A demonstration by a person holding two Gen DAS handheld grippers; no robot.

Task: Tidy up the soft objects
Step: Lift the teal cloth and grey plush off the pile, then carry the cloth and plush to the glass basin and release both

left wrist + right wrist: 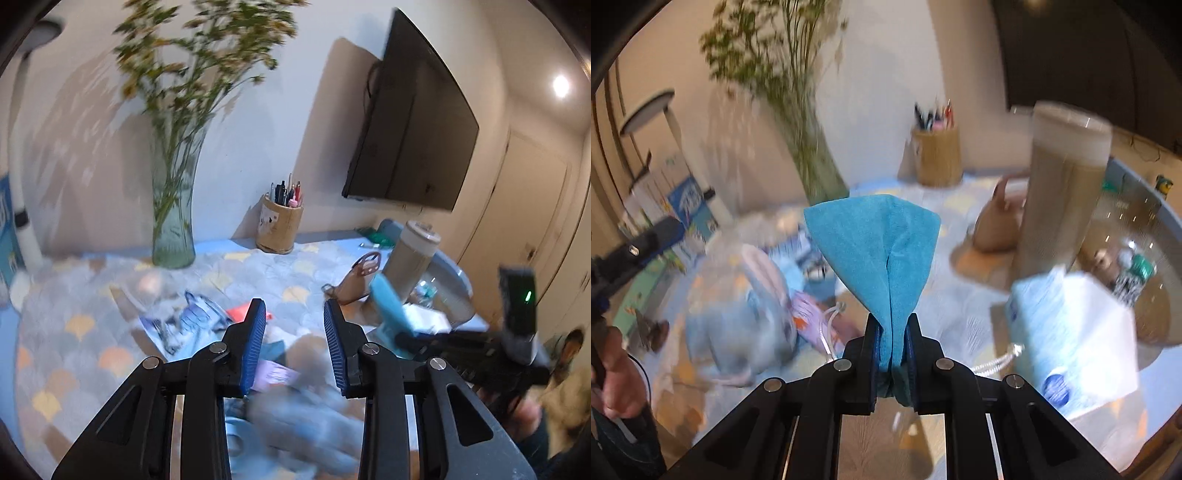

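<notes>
— Where is the cloth against the jaws?

— The right gripper [893,332] has its jaws pinched tight on a turquoise cloth [875,251]. The bunched end is squeezed between the blue pads, and the rest fans upward and forward in a broad wedge with a crease down its middle. In the left wrist view the same cloth [388,302] shows as a pale blue flap sticking out of that gripper [397,338], off to the right.

— And the left gripper?

— The left gripper [294,314] stands well open and holds nothing. Its ribbed blue pads hang above a blurred grey-blue plush toy [306,413], not touching it as far as the blur lets me tell.

— Textures?

— The cloth looks soft and finely napped, like microfibre. The plush toy [746,317] is fuzzy, with a long pale ear, and lies just beside a lilac drawstring pouch [812,314] with a white cord. The table [74,314] wears a quilted, scallop-patterned cover. Behind stand a ribbed glass vase [173,229] of green stems and a woven pen holder [279,229]; to the right, a smooth beige tumbler [1060,192].
</notes>
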